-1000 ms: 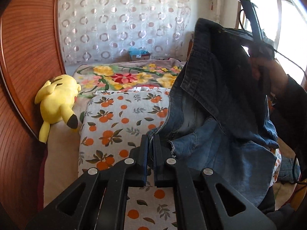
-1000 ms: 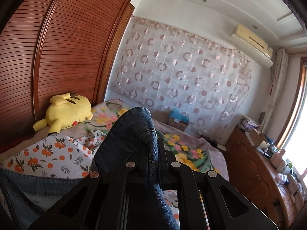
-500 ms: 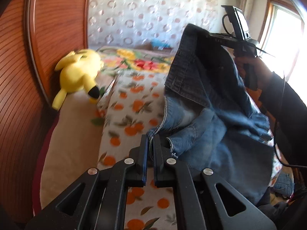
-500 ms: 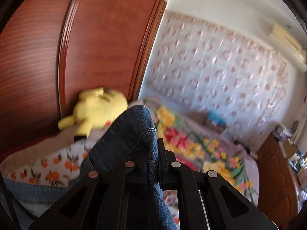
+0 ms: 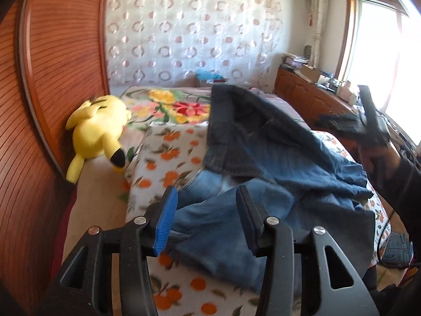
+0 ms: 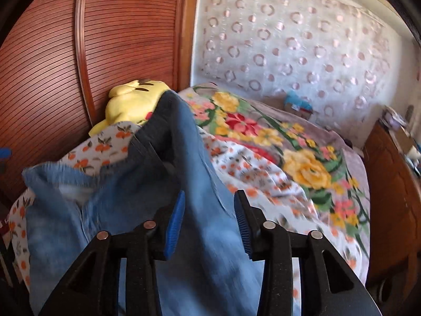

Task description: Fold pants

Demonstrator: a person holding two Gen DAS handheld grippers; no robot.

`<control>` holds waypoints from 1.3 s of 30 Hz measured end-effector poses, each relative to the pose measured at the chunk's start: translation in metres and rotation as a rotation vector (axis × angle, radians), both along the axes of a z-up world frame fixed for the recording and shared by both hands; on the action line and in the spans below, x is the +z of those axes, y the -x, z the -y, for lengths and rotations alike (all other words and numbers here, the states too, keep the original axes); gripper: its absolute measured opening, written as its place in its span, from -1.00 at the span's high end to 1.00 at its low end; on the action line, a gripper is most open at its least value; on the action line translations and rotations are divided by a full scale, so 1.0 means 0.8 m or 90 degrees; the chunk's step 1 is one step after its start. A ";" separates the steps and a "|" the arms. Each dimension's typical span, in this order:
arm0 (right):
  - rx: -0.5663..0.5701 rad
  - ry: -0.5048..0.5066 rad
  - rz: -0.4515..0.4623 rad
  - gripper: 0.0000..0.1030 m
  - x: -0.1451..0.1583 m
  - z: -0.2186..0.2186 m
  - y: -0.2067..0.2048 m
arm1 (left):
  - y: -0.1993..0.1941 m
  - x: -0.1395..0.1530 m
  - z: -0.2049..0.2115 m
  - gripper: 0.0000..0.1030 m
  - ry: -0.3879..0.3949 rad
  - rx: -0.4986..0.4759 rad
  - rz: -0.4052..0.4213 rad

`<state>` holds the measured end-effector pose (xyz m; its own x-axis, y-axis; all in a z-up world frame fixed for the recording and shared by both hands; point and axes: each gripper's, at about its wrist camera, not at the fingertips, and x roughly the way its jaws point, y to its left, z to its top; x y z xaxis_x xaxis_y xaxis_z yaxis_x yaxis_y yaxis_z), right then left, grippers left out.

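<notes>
One pair of jeans (image 5: pixel 276 163) lies on the bed's orange-print blanket (image 5: pixel 168 158). Left gripper (image 5: pixel 206 205) and right gripper (image 6: pixel 209 205): jaws opening, denim between. One yellow plush (image 5: pixel 97 134) at the wardrobe-side edge.

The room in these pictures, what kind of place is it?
Most likely a home bedroom. A bed with floral covers fills the view, a yellow plush toy lies by the wooden headboard, and jeans lie on the bedding.
</notes>
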<state>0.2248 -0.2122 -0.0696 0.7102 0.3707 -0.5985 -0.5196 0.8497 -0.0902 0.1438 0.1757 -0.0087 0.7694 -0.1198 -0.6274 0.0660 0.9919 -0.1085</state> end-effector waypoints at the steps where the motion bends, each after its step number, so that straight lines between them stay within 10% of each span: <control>1: -0.014 -0.001 -0.004 0.11 -0.007 0.019 0.012 | -0.009 0.001 0.008 -0.09 -0.001 -0.010 0.003; 6: -0.094 0.012 -0.012 -0.10 -0.047 0.111 0.066 | -0.054 0.000 0.049 -0.53 -0.003 -0.060 0.020; 16: -0.198 -0.004 -0.079 -0.13 -0.120 0.234 0.116 | -0.136 -0.033 0.137 -0.53 0.003 -0.146 0.002; 27: -0.209 0.047 -0.145 -0.15 -0.111 0.173 0.078 | -0.154 -0.070 0.164 -0.53 -0.001 -0.164 -0.040; 28: -0.207 0.059 -0.140 -0.11 -0.109 0.169 0.078 | -0.154 -0.071 0.164 -0.53 -0.002 -0.160 -0.044; 30: -0.189 0.064 -0.140 0.98 -0.102 0.155 0.070 | -0.154 -0.074 0.159 -0.53 0.000 -0.153 -0.048; 39: -0.236 0.037 -0.021 1.00 -0.030 0.169 0.020 | -0.149 -0.071 0.149 -0.53 -0.001 -0.134 -0.043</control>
<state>0.2084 -0.3476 -0.0936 0.7699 0.0568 -0.6356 -0.1811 0.9745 -0.1323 0.2630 0.0563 -0.0653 0.6837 -0.2728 -0.6769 0.2644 0.9571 -0.1186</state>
